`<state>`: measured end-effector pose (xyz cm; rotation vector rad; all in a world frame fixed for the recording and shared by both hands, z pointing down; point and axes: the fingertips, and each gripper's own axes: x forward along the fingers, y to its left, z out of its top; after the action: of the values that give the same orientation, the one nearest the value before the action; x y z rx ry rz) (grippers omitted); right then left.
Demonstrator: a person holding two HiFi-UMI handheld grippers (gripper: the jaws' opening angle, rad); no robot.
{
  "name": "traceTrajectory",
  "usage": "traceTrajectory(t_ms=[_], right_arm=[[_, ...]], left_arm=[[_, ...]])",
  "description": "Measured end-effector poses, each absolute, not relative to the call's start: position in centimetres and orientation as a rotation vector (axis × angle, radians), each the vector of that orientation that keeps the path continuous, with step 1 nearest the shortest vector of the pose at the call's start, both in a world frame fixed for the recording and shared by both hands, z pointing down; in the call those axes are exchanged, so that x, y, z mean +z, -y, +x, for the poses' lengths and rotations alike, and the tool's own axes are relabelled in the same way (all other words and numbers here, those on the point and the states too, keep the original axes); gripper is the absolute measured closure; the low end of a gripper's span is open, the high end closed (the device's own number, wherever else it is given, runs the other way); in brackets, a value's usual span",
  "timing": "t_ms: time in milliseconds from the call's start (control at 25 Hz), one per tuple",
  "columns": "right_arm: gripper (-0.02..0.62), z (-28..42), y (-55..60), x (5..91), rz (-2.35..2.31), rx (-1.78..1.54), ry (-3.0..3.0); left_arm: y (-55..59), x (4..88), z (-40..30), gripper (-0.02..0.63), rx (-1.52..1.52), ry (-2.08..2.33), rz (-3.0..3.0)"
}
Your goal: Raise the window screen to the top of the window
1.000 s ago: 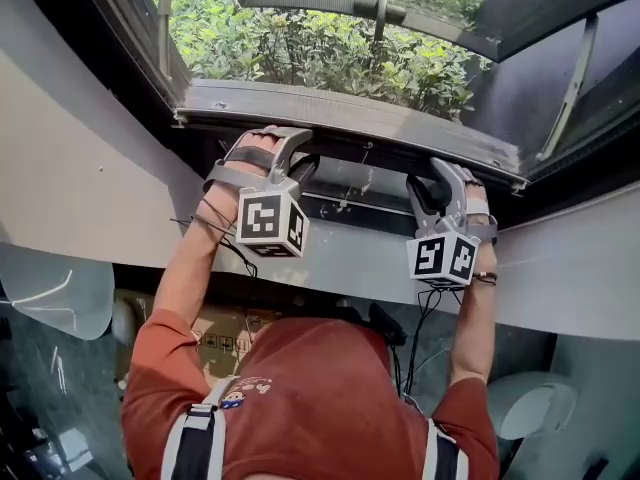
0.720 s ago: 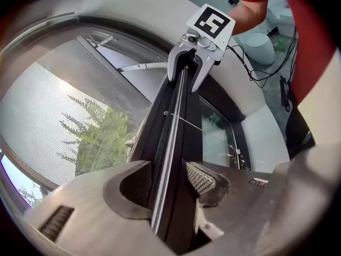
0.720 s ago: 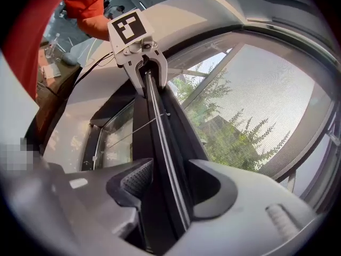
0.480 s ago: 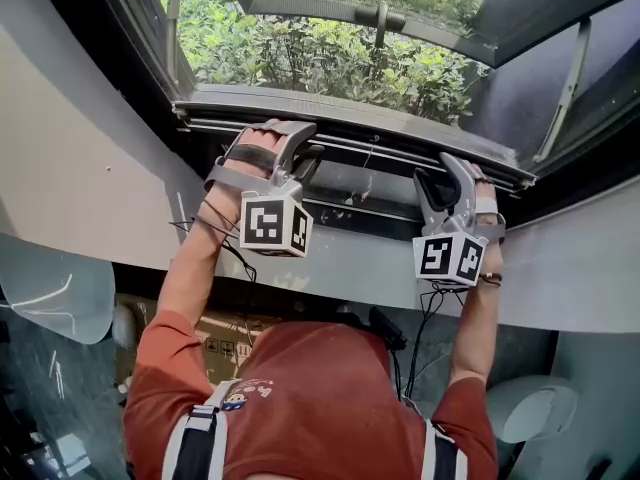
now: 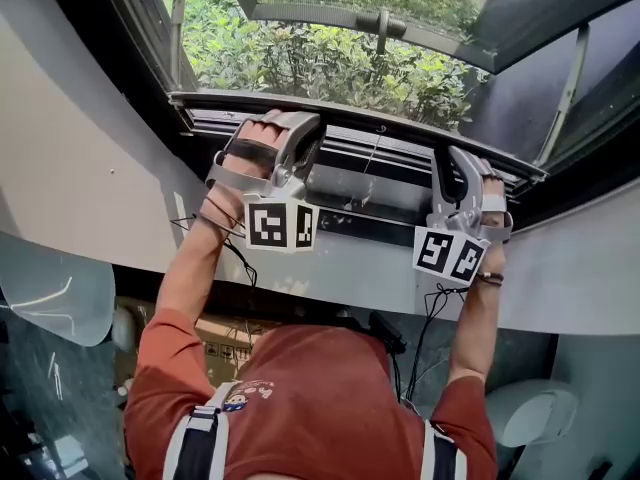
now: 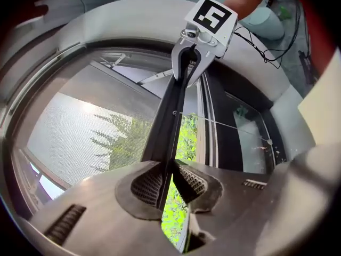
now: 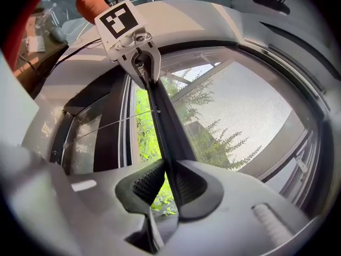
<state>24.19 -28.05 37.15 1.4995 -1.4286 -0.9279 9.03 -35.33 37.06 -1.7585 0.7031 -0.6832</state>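
Bright daylight comes through the window [image 5: 330, 58]; the room below is dimmer. Both gripper views warp toward dark edges.

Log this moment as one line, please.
left gripper: closing, screen bar between jaws; right gripper: likewise; screen bar: below top

Two grippers, the left gripper [image 5: 303, 133] and the right gripper [image 5: 457, 163], jaws closing on one screen bar [image 5: 380, 140] at 12 o'clock. One window screen [image 6: 80, 127]; one person [image 5: 300, 398] at 6 o'clock.

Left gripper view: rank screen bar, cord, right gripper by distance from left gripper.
1. screen bar: in the closing jaws of the left gripper.
2. cord: right side, leaving the bar midway along.
3. right gripper: far end, jaws closing on the same bar.
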Motion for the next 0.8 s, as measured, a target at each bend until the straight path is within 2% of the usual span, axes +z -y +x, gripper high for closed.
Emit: traceTrajectory(t_ms=[800], right_arm=[[0.538, 24.3, 28.7, 31.3, 1.501, -1.048, 1.193]], left_arm=[[35.8, 31.2, 9.2, 0.547, -0.702, -0.775, -1.536]])
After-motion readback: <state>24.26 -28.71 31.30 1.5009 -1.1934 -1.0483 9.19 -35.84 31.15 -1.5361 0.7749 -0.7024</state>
